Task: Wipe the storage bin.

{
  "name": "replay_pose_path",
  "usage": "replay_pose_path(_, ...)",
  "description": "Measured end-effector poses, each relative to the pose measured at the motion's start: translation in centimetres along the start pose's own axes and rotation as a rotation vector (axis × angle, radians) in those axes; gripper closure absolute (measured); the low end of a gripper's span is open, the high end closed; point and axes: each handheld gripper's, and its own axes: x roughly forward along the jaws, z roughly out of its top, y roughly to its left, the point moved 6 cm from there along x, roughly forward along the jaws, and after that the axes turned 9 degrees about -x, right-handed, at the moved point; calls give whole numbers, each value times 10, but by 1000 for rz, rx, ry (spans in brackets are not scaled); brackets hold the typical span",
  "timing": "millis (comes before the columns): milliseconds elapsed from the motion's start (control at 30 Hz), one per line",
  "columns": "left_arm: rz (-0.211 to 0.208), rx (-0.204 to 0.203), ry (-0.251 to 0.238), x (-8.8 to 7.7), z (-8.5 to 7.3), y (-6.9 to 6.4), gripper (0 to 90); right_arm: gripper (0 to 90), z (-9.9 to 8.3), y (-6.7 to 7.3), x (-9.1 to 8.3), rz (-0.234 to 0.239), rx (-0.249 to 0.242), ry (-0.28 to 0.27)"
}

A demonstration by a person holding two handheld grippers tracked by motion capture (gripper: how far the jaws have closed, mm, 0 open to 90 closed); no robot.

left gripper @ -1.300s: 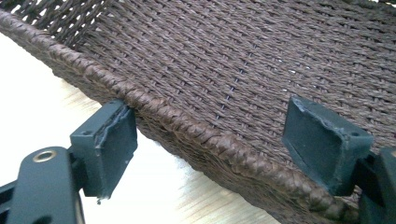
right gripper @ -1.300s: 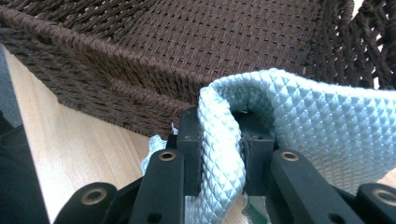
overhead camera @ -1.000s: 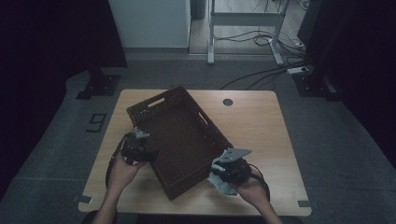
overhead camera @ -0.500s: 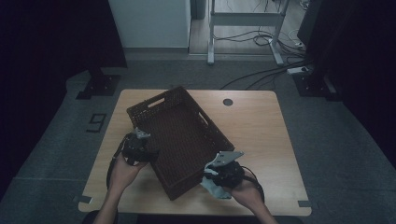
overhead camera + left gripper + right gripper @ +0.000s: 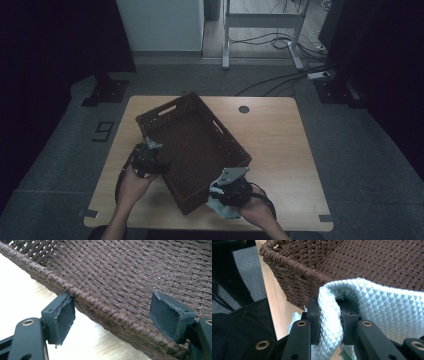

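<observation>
Lying askew across the middle of the table (image 5: 280, 135), the brown woven basket (image 5: 195, 145) has one short end near the front edge. At that end the right gripper (image 5: 220, 197) pinches a pale quilted cloth (image 5: 372, 305), its jaws clamped on a fold just beside the basket's corner; the cloth drapes against the rim. On the other side, the left gripper (image 5: 112, 315) straddles the basket's long rim with jaws spread wide, one outside the wall touching the rim, one inside above the weave.
</observation>
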Motion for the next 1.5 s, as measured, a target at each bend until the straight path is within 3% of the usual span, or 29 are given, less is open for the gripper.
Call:
replay_pose_path(233, 0, -6, 7, 0, 0, -1, 209, 730, 1, 4, 0, 13, -1, -1)
replay_pose_path(300, -14, -12, 12, 0, -1, -2, 209, 732, 3, 9, 2, 54, -4, -16)
replay_pose_path(400, -7, -11, 14, 0, -1, -4, 209, 731, 9, 19, 9, 55, -53, -2)
replay_pose_path(700, -11, -14, 15, 0, -1, -5, 209, 731, 23, 37, 23, 126, -87, -15)
replay_pose_path(1100, 12, 12, 17, 1, -1, -9, 208, 730, 37, 57, 40, 201, -135, -7)
replay_pose_path(1500, 7, 12, 19, 0, -2, -8, 211, 740, 25, 60, 59, 199, -150, 48)
